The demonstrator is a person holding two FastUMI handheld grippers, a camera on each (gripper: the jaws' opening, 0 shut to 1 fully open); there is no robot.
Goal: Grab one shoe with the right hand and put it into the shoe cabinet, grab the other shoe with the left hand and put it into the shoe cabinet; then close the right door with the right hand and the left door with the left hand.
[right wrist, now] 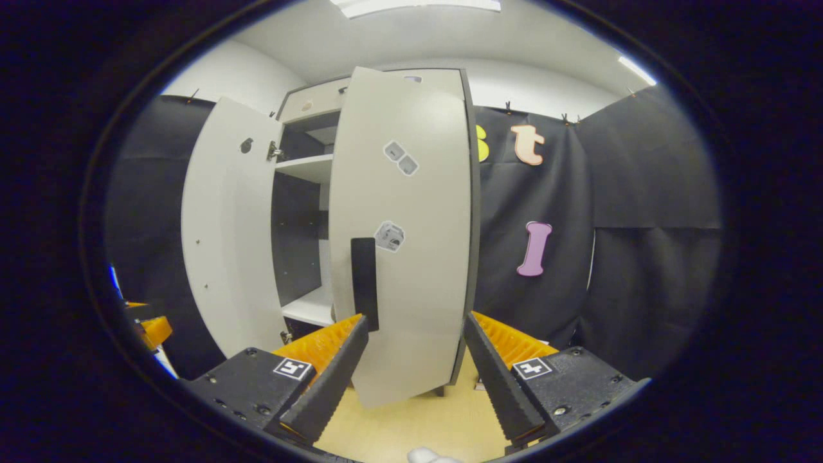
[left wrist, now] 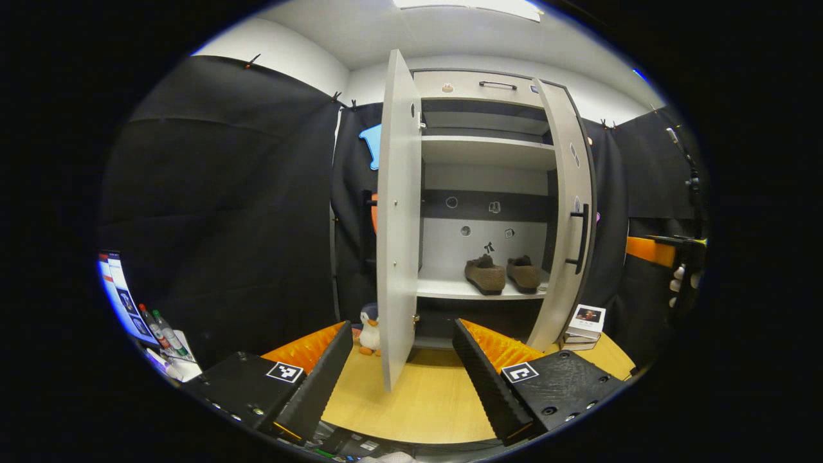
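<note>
Two fuzzy brown shoes (left wrist: pixel 503 274) on a smooth shelf (left wrist: pixel 450 289)

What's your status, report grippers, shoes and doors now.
Left gripper and right gripper open, holding nothing. Both shoes on the cabinet shelf. Right door partly swung in, left door wide open. Nothing blocking.

two shoes (left wrist: pixel 503 273) side by side on the cabinet shelf (left wrist: pixel 450 289), between open doors (left wrist: pixel 397 218)

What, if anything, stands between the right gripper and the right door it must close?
Nothing visible. In the right gripper view the right gripper is open and faces the right door directly, handle just above its left finger. Both shoes sit inside on the shelf.
</note>
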